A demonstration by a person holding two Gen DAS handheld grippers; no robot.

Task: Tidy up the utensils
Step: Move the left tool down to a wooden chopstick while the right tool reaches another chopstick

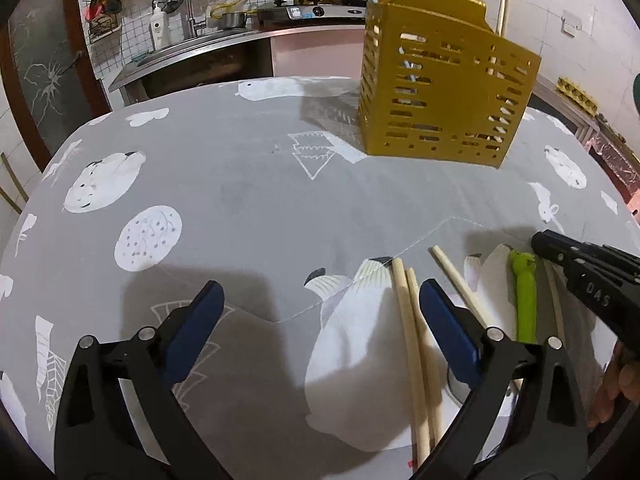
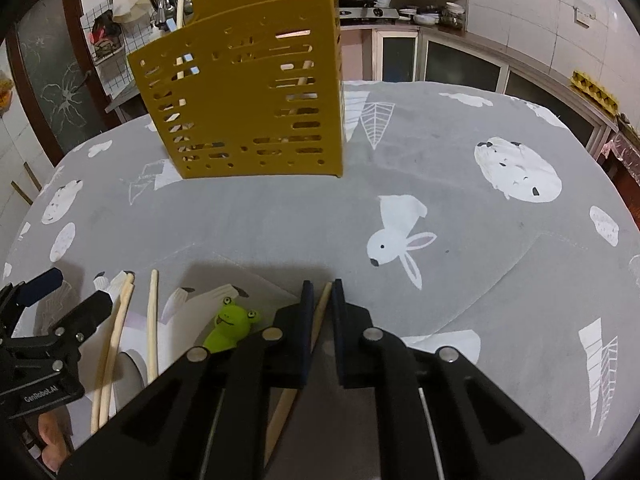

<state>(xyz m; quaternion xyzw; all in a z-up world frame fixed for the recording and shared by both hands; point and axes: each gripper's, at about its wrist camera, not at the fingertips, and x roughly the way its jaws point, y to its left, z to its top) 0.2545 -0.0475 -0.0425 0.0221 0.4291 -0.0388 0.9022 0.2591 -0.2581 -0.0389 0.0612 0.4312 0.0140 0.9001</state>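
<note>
Chopstick (image 2: 320,312) sits squeezed between the right gripper (image 2: 320,300) fingers, pointing up the frame toward the yellow holder (image 2: 244,92). Left gripper (image 1: 320,320) is wide open, holding nothing.

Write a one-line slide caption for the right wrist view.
Right gripper shut on a wooden chopstick, green frog utensil alongside, slotted yellow holder ahead.

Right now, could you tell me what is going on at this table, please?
A person is sorting utensils with a handheld gripper in each hand. The right gripper is shut on a single wooden chopstick. The left gripper is open above the cloth, beside a pair of chopsticks. Another chopstick and a green frog-topped utensil lie loose nearby. The gold slotted holder stands farther back, already holding a few utensils.
</note>
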